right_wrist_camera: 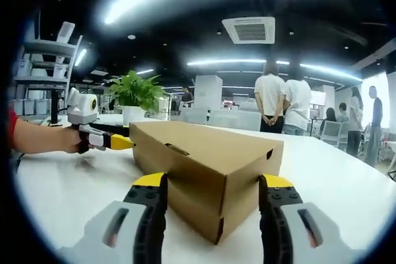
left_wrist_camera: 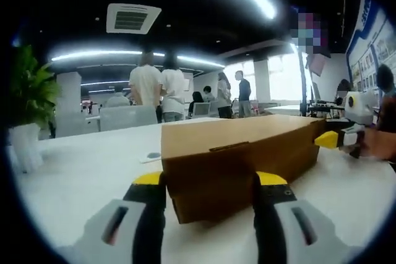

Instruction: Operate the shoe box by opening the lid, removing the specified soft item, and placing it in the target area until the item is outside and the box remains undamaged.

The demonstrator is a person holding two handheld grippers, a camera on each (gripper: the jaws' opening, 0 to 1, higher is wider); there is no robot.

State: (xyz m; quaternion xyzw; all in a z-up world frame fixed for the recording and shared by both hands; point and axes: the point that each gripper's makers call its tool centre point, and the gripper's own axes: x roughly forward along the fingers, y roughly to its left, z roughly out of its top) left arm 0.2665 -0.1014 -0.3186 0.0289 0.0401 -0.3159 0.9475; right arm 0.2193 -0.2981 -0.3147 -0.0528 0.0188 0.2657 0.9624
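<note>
1. Left claw [left_wrist_camera: 210, 193] stands wide open with nothing in it, its yellow-tipped jaws set to either side of the near end of the shoe box [left_wrist_camera: 241, 159]; whether they touch the cardboard I cannot tell.
2. Right claw [right_wrist_camera: 213, 196] is likewise wide open and empty, its jaws flanking the opposite end corner of the box.
3. In the right gripper view the left claw's yellow tip lies at the box's far end, held by a person's hand [right_wrist_camera: 59, 137].
4. The shoe box sits closed on the white counter [right_wrist_camera: 68, 190], lid down, so the soft item is presumably inside, unseen.
5. Judged step: opening the lid. A slot with a tucked tab [left_wrist_camera: 230, 147] shows on the lid's front edge; lifting there, with the other claw steadying the base, looks the sound approach.
6. Keep pressure light: the plain brown corrugated cardboard would likely dent or tear at corners if squeezed.
7. The box is long, low and sharp-edged, matte in finish; the counter is smooth and slightly glossy, so the box may slide.
</note>
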